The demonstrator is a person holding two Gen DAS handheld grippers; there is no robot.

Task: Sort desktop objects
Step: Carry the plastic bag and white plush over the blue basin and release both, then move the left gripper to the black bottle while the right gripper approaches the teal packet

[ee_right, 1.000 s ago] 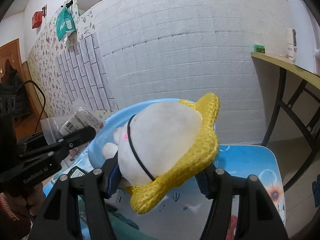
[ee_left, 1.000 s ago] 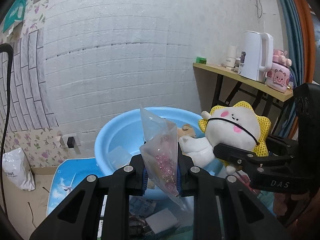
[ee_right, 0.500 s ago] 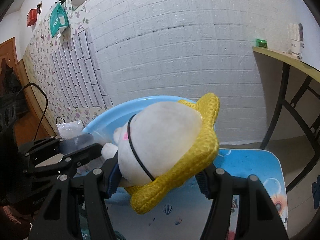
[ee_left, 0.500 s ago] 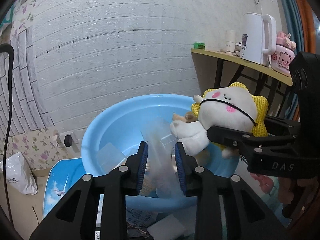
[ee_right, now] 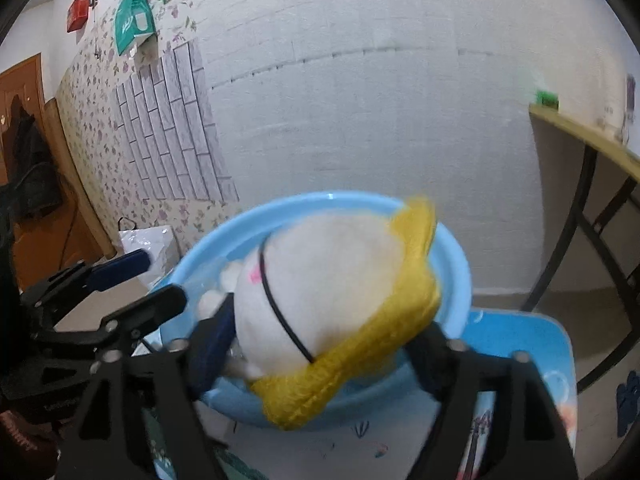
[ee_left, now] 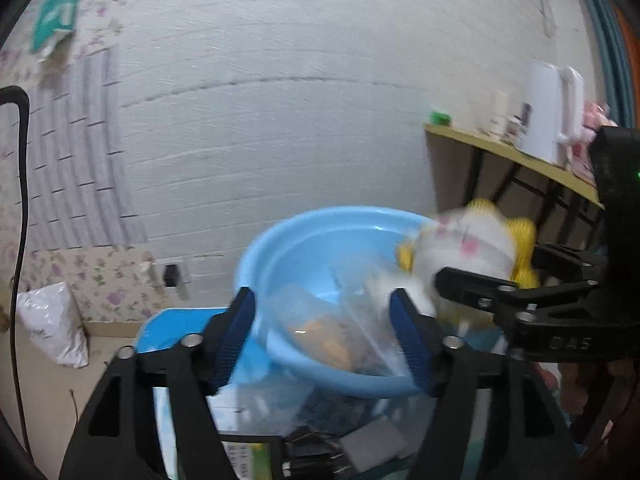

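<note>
Sorting is reaching its drop-off: both hand-held grippers are hovering over the blue basin (ee_left: 320, 236) so their loads fall inside. At the lower centre of the left wrist view, the left hand-held gripper (ee_left: 322, 336) is opening, its jaws standing clear of the clear plastic bag (ee_left: 352, 320), which is probably already slipping in, though blur hides this. The right hand-held gripper (ee_right: 320, 352) is opening around the plush toy (ee_right: 332, 292) above the basin.
</note>
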